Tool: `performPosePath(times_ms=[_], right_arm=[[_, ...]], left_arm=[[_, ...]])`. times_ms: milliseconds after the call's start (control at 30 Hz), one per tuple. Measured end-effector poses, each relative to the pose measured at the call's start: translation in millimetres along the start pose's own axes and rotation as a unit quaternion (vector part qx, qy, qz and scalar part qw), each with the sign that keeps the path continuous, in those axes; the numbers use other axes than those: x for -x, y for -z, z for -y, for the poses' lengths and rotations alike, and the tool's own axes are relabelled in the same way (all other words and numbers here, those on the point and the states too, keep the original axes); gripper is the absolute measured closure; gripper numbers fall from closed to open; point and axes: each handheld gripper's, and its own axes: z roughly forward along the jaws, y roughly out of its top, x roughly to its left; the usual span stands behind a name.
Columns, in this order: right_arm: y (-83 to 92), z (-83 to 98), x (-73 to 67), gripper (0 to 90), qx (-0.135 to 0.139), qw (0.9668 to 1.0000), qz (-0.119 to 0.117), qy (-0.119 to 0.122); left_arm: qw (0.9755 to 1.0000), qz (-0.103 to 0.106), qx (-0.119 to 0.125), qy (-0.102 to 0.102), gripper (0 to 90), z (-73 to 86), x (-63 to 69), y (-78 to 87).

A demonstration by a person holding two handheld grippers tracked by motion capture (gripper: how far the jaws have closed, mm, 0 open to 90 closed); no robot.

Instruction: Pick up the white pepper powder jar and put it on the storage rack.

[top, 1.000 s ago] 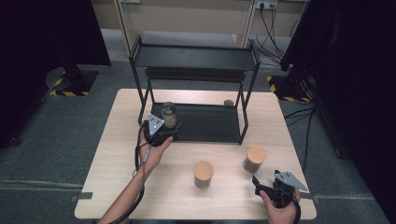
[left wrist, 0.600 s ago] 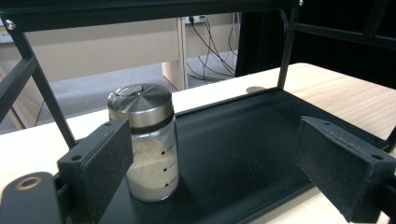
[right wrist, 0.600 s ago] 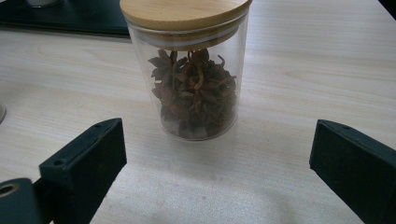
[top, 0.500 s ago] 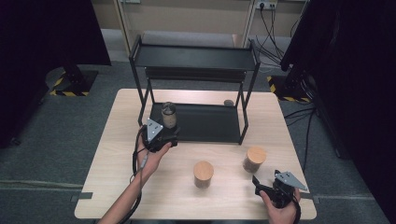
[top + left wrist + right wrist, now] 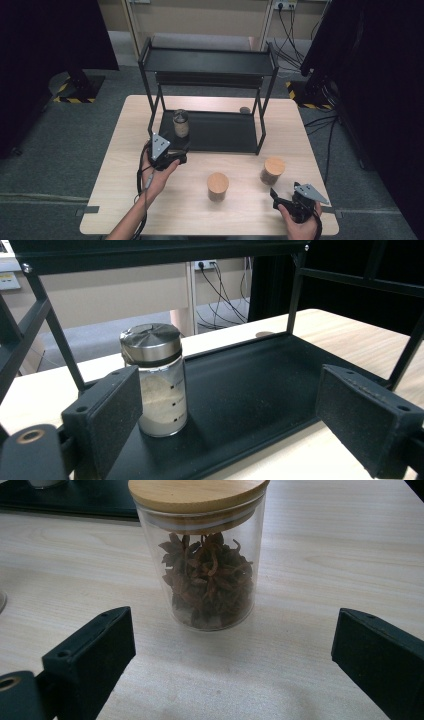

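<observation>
The left gripper (image 5: pixel 175 150) has drawn back toward the near edge of the rack's lower shelf (image 5: pixel 225 137) since a second ago, when it sat right up against the metal-lidded jar (image 5: pixel 180 122). That jar now stands on its own, upright at the left end of the shelf, and in the left gripper view it sits just beyond the left pad, untouched, with pale powder visible through the glass (image 5: pixel 159 390). The jaws there are spread wide with nothing between them, so I judge the placing of this jar done and the hand free to pull clear (the rack's uprights stand close on either side, worth minding on the way out).

The right gripper (image 5: pixel 287 200) waits at the near right corner of the table (image 5: pixel 120 200), its position matching the earlier pictures. Its jaws also stand wide apart, and its own view looks straight at the star anise jar (image 5: pixel 207 575), upright with a wooden lid, centred ahead of the gap but not yet between the pads. In the high view this jar (image 5: pixel 272 171) stands right of a second wooden-lidded jar (image 5: pixel 218 186), both on bare tabletop near the front of the rack.

With one jar shelved and two left on the table, the likely next step is the right hand advancing on the star anise jar.
</observation>
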Motion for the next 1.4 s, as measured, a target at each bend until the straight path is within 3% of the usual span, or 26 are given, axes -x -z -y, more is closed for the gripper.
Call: performPosePath(times_ms=[467, 867, 1400], right_arm=[[0.1, 0.1, 0.3, 4.0, 0.001, 1.0000, 0.000, 0.000], [0.0, 0.1, 0.0, 4.0, 0.001, 1.0000, 0.001, 0.001], [-0.1, 0.1, -0.4, 4.0, 0.001, 1.0000, 0.001, 0.001]], left_arm=[[0.9999, 0.006, -0.007, 0.010, 11.0, 19.0, -1.8, 18.1], [0.9994, 0.021, -0.025, 0.009, 10.8, 33.5, 0.8, 32.9], [0.9982, 0.039, -0.040, 0.023, 11.0, 58.1, 5.1, 49.9]])
